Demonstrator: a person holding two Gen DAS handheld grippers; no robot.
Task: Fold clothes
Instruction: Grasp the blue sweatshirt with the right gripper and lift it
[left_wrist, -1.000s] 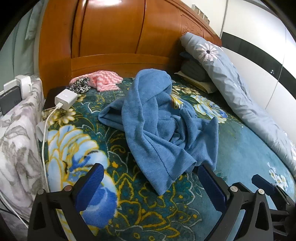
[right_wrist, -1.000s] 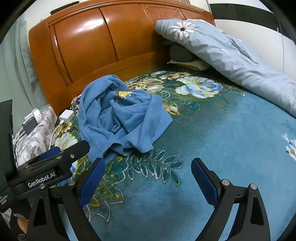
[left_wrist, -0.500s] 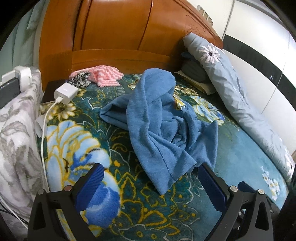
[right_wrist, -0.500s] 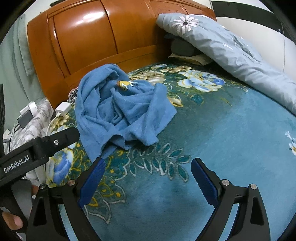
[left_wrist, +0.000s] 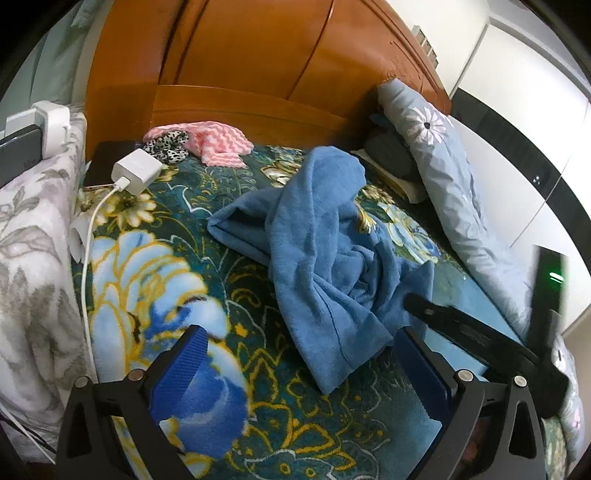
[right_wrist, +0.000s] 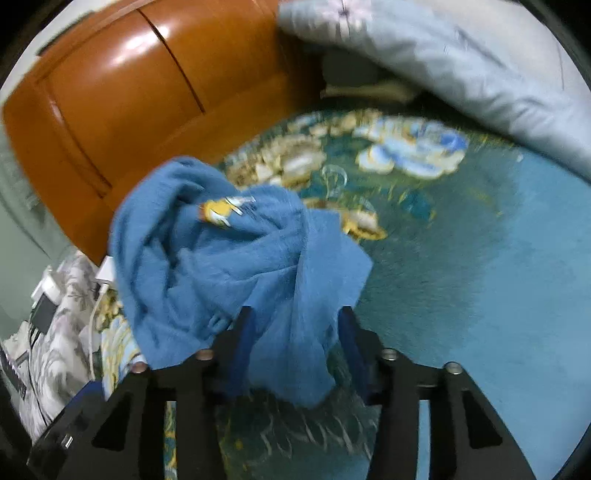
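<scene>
Two tongs (right_wrist: 295, 332) closing around crumpled blue garment (right_wrist: 236, 266).

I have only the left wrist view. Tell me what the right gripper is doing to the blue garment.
Observer: The right gripper has its fingers either side of a fold of the blue garment, and they are closing on it.
Operator: Report any print on the garment.
Observer: A yellow and white motif shows near its top folds.
Operator: State what lies right of the garment.
Observer: Plain teal blanket, nothing on it.
</scene>
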